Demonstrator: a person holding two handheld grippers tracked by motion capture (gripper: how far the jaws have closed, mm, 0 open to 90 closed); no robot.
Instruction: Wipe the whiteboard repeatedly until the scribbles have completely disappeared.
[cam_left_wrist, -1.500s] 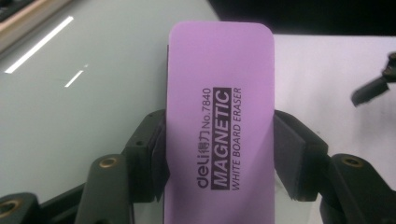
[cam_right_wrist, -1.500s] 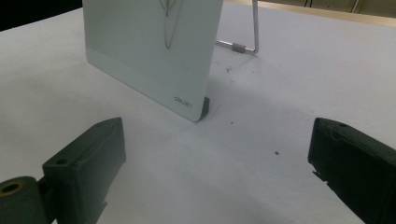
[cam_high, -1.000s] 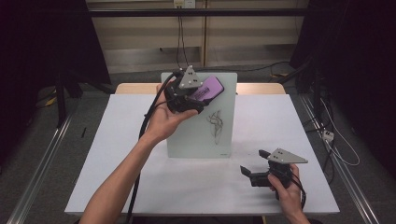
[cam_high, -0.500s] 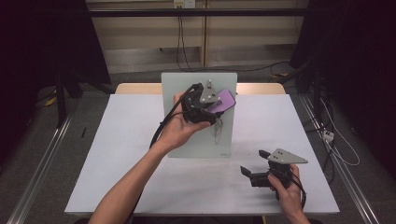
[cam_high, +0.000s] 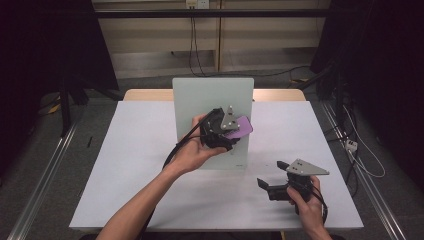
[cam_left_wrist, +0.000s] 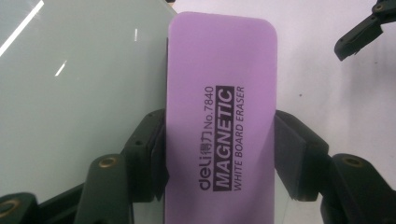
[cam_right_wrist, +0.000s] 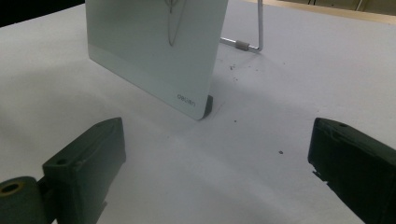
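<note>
High view: the left gripper (cam_high: 226, 131) is clamped across the width of the one purple magnetic whiteboard eraser (cam_high: 240, 126), holding it flat to the face of the single standing whiteboard (cam_high: 200, 97), probably to wipe off the pen drawing (cam_right_wrist: 173, 21). To the right, the right gripper (cam_high: 272, 181) rests idle on the table (cam_high: 125, 150), jaws spread wide and holding nothing.
</note>
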